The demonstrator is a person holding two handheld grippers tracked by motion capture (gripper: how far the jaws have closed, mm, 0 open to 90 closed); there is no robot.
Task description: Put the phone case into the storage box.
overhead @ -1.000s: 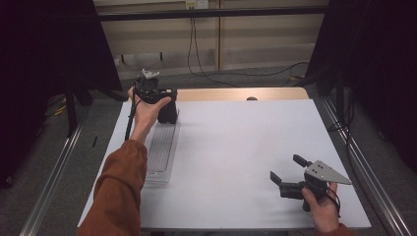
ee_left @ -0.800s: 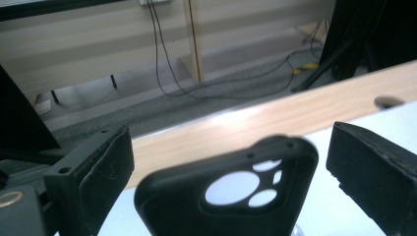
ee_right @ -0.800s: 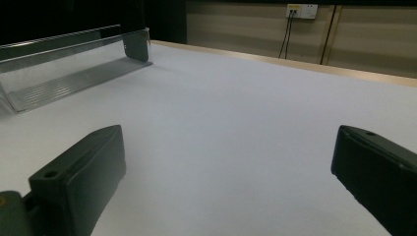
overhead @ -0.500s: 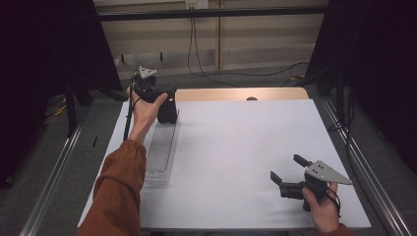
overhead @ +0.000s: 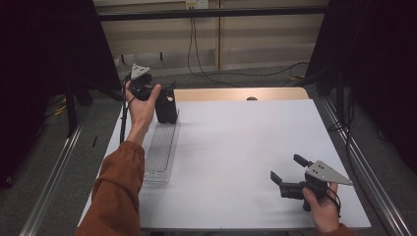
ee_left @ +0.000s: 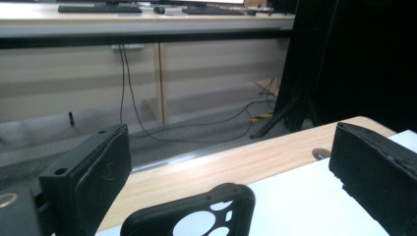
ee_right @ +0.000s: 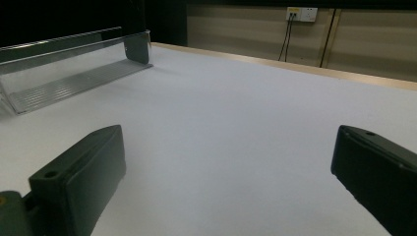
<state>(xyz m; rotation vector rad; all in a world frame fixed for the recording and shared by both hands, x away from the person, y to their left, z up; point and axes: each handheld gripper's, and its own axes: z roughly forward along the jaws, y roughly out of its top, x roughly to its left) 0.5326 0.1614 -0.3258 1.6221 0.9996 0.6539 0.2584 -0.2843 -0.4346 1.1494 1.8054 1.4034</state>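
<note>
The left gripper point(overhead: 164, 105) is raised at the tabletop's point(overhead: 236, 147) far left corner, its fingers point(ee_left: 93, 172) spread wide. A black phone case point(ee_left: 196, 216) sits low between them, seemingly touching neither, though its lower part is cut off. Just below lies a clear tray point(overhead: 160, 147) along the left edge. Beyond the fingers a bare wooden strip point(ee_left: 221, 167) ends the tabletop. Well apart, near the right front corner, the right gripper point(overhead: 290, 172) hovers low, fingers point(ee_right: 78, 177) open on nothing, wide white surface ahead.
</note>
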